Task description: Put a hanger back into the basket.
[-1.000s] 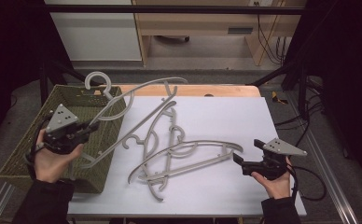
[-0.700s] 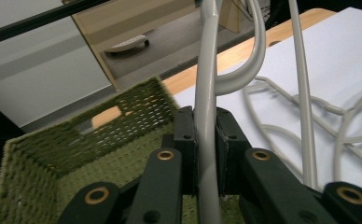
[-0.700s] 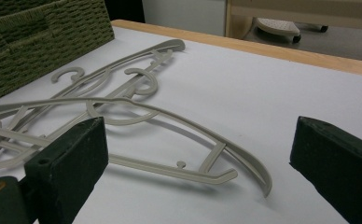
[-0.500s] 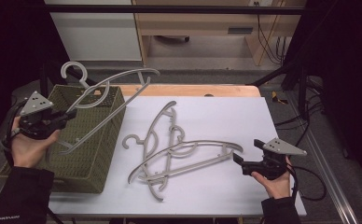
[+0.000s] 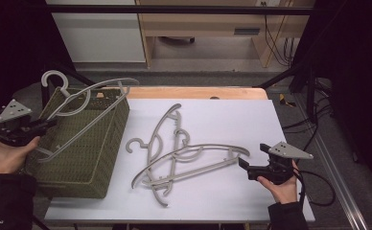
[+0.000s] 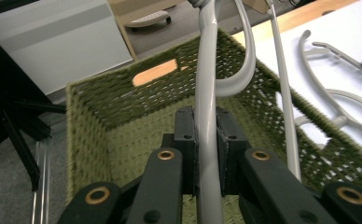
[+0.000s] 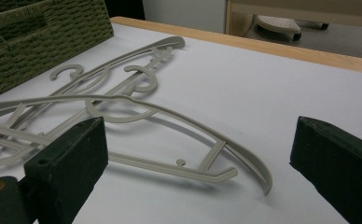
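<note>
**Grey hanger carried over the woven basket**

Since the earlier frames the left gripper (image 5: 44, 125) has swung from the basket's near right side out to the far left of the frame, taking the held hanger (image 5: 86, 103) with it; that hanger has left the white table top and now hangs over the olive woven basket (image 5: 86, 165), its hook at the upper left. The right gripper (image 5: 244, 165) has kept its place at the lower right.

The left gripper's jaws are clenched on one arm of the held hanger: in the left gripper view (image 6: 206, 140) the grey bar (image 6: 206, 93) runs straight up between the two pads, touching both, with the basket's inside (image 6: 137, 135) below it.

The right gripper's jaws stand released, wide apart. In the right gripper view (image 7: 198, 154) the end of the nearest hanger (image 7: 188, 135) lies on the table (image 7: 272, 84) between and just ahead of the jaws, untouched. The high view shows three hangers (image 5: 184, 153) piled mid-table; the right gripper view shows their crossing hooks close up.
</note>
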`<state>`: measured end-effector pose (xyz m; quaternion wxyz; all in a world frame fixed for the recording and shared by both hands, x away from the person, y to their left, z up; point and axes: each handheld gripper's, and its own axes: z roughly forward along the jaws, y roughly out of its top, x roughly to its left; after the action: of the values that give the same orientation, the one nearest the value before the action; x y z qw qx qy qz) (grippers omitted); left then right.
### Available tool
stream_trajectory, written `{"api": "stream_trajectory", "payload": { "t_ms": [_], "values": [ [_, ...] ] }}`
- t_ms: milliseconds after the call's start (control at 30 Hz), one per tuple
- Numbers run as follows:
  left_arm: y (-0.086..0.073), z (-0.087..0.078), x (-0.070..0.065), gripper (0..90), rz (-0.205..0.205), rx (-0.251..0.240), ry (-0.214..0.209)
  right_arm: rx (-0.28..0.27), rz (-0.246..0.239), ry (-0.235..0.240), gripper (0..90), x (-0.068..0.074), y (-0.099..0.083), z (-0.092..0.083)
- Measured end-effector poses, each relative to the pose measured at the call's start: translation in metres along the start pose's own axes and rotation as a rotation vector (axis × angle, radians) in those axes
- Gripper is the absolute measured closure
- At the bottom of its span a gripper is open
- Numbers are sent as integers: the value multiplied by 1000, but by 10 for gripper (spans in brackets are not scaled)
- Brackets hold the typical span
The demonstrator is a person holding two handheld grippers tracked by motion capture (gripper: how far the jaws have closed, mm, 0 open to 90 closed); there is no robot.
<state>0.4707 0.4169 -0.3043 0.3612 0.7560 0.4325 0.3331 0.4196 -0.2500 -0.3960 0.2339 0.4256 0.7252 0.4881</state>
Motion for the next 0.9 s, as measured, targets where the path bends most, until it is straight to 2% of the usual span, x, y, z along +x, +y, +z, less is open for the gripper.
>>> {"api": "stream_trajectory", "payload": {
  "t_ms": [167, 500, 800, 900],
  "values": [
    [-12, -3, 13, 812, -25, 3, 18, 2, -2, 3, 45, 0, 0, 1],
    [-31, -4, 28, 812, -26, 46, 42, 9, -3, 0, 44, 1, -1, 1],
    [-39, 2, 33, 811, -32, 83, 67, 16, -9, 3, 45, 1, -1, 3],
    [-40, 8, 30, 811, -19, 106, 73, 17, -8, 1, 45, 1, -1, 4]
  ]
}}
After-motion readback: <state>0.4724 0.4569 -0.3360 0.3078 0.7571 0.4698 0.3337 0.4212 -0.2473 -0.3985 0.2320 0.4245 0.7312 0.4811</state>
